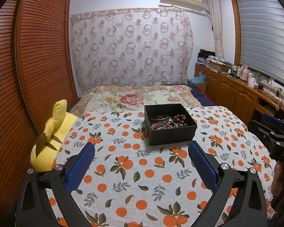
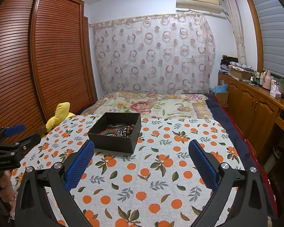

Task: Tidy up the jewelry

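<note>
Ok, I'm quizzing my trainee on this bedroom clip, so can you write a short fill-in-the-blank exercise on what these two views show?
1. The jewelry lies inside a black ____.
2. The cloth under it is printed with ____.
3. Both the left hand-held gripper and the right hand-held gripper have their jaws ____.
4. The plush toy beside the cloth is ____ in colour.

Missing words: box; oranges; open; yellow

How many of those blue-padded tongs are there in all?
2. The left tongs hover open over the orange-print cloth, near the yellow plush toy. The right tongs hover open beside them, both facing the black jewelry box. None seem hidden.
</note>
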`<state>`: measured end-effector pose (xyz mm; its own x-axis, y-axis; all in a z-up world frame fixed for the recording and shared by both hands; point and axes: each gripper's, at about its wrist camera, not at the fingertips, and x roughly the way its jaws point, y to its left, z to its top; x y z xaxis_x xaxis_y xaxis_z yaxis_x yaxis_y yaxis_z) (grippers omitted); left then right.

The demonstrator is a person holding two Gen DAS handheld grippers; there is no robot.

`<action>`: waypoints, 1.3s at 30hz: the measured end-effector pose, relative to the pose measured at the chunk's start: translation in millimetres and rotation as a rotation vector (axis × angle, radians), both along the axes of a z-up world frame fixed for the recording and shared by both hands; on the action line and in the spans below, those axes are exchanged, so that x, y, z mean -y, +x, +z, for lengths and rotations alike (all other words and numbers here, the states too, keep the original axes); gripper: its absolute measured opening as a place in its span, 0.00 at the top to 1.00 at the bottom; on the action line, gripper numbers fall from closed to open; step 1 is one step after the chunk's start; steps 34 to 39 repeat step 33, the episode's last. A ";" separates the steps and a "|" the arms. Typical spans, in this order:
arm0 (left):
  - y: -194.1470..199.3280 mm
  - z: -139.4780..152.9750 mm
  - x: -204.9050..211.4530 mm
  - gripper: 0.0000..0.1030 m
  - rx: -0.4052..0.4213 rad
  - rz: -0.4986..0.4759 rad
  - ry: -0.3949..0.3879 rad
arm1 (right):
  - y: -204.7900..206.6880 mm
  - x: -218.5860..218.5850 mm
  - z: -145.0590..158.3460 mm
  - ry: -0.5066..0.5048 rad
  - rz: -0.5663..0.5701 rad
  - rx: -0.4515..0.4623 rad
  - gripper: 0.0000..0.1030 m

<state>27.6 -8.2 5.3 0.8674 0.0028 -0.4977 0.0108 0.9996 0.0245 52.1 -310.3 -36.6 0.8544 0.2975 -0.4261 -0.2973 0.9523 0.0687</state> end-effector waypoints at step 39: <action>-0.9 0.2 0.6 0.08 0.004 -0.001 -0.002 | -0.8 -1.1 -0.9 0.002 0.000 0.002 0.03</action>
